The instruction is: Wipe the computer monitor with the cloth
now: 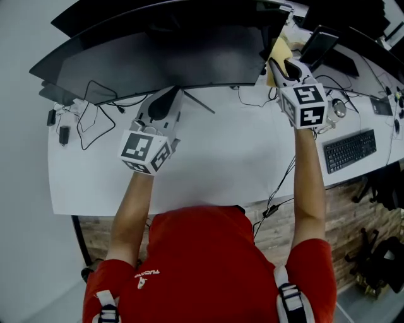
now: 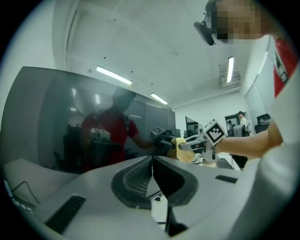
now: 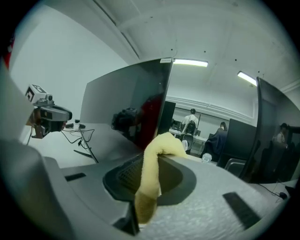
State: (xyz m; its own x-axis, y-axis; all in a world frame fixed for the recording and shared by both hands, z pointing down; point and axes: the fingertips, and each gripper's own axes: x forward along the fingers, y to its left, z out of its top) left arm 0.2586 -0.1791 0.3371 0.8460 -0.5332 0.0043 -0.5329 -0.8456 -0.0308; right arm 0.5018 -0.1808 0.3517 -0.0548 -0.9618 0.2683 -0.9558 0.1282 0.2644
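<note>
The wide dark curved monitor point(image 1: 158, 44) stands along the back of the white desk point(image 1: 214, 164). My right gripper point(image 1: 275, 63) is at the monitor's right edge, shut on a yellow cloth point(image 1: 278, 49). In the right gripper view the cloth point(image 3: 152, 173) is folded over between the jaws, just in front of the screen point(image 3: 126, 98). My left gripper point(image 1: 172, 94) hovers over the desk below the screen's middle. Its jaws point(image 2: 152, 161) are shut with nothing between them. From there I see the screen point(image 2: 70, 122) and the cloth point(image 2: 182, 149) in the other gripper.
A black keyboard point(image 1: 349, 150) and a small round device point(image 1: 339, 108) lie at the desk's right. Loose cables point(image 1: 95, 107) run at the left and down the front edge. A second dark monitor point(image 1: 341, 19) stands at the back right.
</note>
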